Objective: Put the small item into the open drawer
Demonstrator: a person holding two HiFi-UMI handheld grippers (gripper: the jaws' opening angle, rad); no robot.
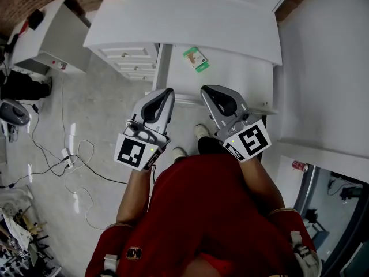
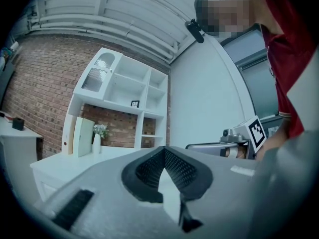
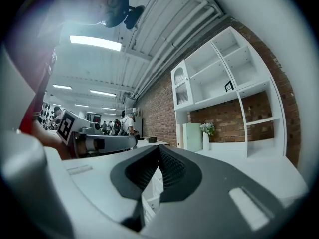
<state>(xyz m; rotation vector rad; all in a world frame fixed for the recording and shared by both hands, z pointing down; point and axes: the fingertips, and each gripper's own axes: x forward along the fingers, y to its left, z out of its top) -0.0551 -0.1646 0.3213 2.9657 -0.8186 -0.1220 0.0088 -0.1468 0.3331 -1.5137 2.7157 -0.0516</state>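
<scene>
The jaws of the left gripper are seen closed, pad against pad, and nothing is held between them. The jaws of the right gripper are clenched together in the same way, and they are also empty. Both grippers are held level, side by side, just in front of the person, on the near side of the open drawer and not touching it.

The small item is found well apart from both grippers. It appears to lie flat on the white bottom of the open drawer, in its far left part, close under the edge of the desk top. It is a flat rectangular packet. Its long axis is laid diagonally, from far left to near right, and its green end is pointed to the near right, toward the right gripper. The closed drawers are seen to the left of it.

As it is judged from this, the placing step is already done and the item is released. No further grasp is called for. If anything is left, only the front of the drawer could be pushed in with closed jaws, and this is not asked for by the task.
</scene>
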